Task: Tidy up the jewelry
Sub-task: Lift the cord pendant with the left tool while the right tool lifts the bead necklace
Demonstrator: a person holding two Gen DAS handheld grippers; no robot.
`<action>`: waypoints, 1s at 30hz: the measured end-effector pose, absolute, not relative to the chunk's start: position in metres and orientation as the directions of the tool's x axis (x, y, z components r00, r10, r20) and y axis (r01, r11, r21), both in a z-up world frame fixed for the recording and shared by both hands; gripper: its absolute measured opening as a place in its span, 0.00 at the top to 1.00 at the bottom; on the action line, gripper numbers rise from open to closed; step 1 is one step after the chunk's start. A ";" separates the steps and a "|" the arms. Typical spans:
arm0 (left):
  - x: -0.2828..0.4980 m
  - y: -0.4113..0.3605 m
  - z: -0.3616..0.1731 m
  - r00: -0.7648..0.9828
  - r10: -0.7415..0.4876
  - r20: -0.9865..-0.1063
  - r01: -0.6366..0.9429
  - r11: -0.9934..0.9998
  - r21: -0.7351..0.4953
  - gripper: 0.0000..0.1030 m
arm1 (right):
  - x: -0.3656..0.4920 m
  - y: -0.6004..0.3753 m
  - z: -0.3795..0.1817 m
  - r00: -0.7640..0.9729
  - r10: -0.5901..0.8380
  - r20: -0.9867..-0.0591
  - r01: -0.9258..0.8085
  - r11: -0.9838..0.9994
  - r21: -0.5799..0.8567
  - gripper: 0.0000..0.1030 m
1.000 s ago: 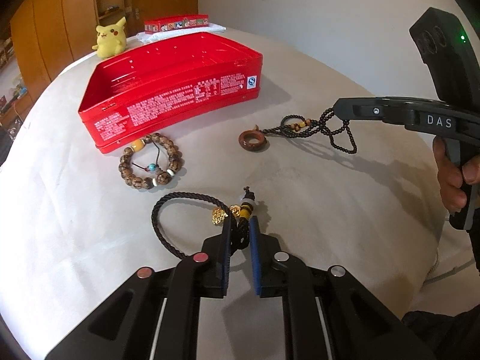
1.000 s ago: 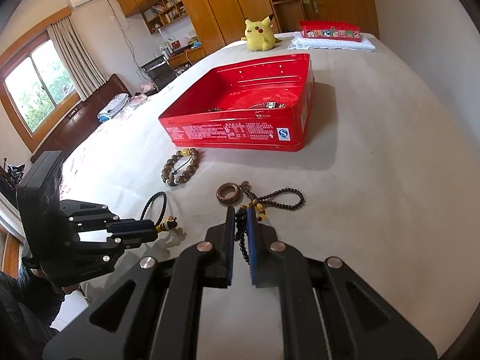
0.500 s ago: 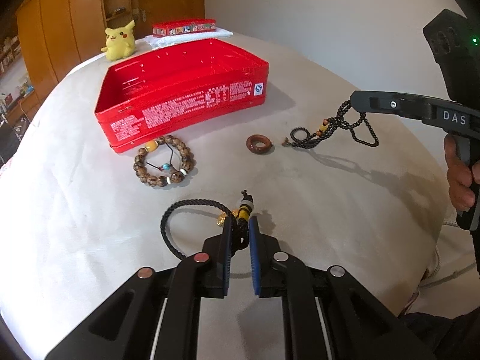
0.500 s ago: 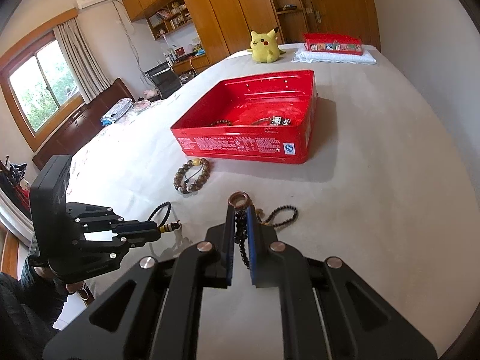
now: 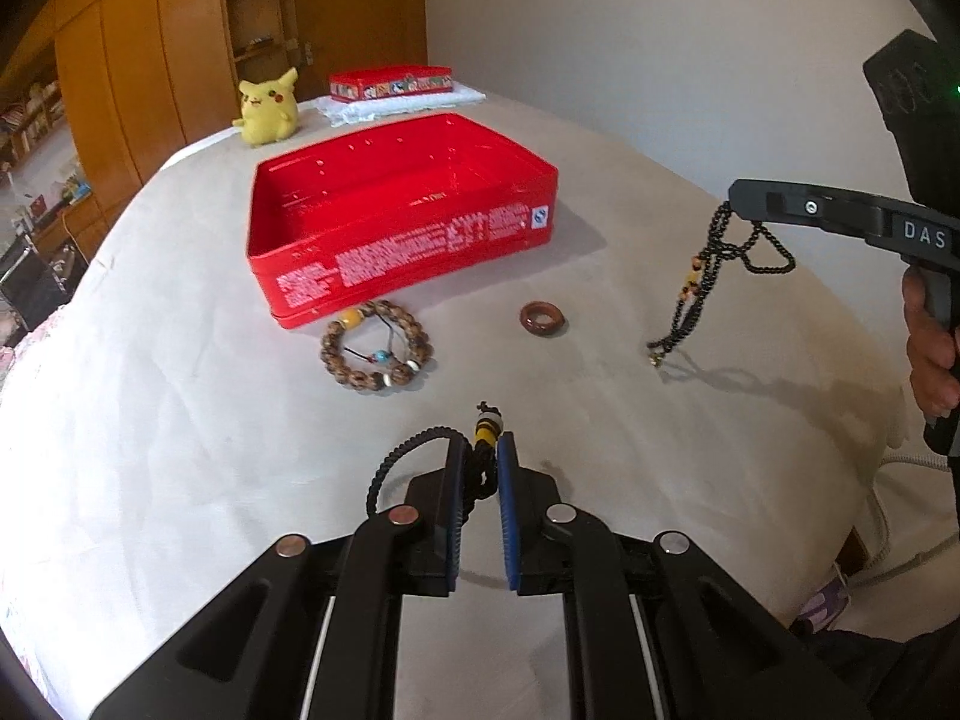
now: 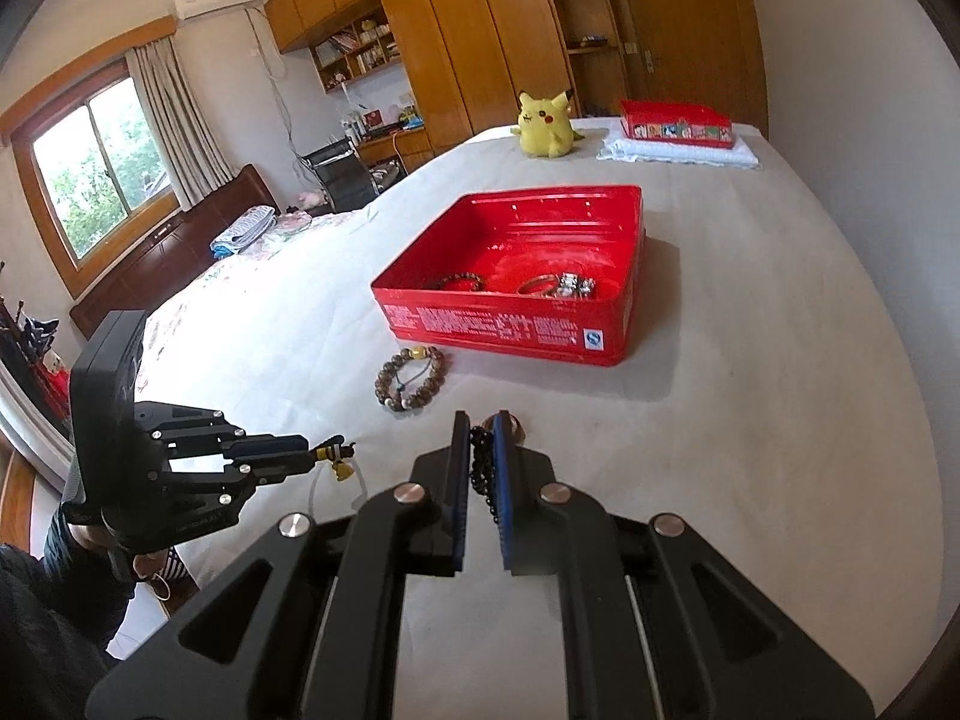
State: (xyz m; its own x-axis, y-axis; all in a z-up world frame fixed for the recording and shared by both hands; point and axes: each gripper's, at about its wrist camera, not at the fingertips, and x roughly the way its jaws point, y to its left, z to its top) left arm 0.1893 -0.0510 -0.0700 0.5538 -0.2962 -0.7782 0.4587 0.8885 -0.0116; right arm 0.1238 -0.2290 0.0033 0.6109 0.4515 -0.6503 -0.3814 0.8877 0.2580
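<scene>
While the left gripper [image 5: 480, 468] has its jaws clamped on a black braided cord bracelet [image 5: 408, 456] near its yellow bead, the cord loops out to the left of the fingers and hangs clear of the white-covered bed [image 5: 180, 420]; the right gripper [image 6: 480, 462] has its jaws closed on a black beaded necklace [image 5: 708, 276], whose strands dangle in the air with only the lowest end near the cover; a brown ring [image 5: 542, 319] lies on the cover between the necklace and a wooden bead bracelet [image 5: 375, 354]; that bracelet rests just in front of the red tin [image 6: 510, 324], close to its near wall; inside the tin sit a beaded bracelet, a bangle and a small metallic piece, all along the near side; a yellow plush toy [image 6: 546, 123] and a smaller red box [image 6: 675, 123] on a folded white cloth stand well beyond the tin.
</scene>
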 end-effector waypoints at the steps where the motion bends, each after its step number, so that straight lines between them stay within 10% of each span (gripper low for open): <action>1: 0.189 -0.049 -0.069 0.557 -0.295 -0.777 0.457 0.889 -0.010 0.90 | 0.123 -0.229 0.005 0.613 0.452 -0.648 -0.384 0.887 0.256 0.94; 27: 0.194 -0.027 -0.033 0.628 -0.277 -0.727 0.421 0.907 0.018 0.90 | 0.121 -0.220 0.040 0.634 0.471 -0.613 -0.439 0.872 0.217 1.00; 30: 0.195 -0.028 -0.038 0.620 -0.285 -0.732 0.424 0.906 0.006 0.90 | 0.124 -0.215 -0.005 0.545 0.415 -0.729 -0.424 0.886 0.188 0.80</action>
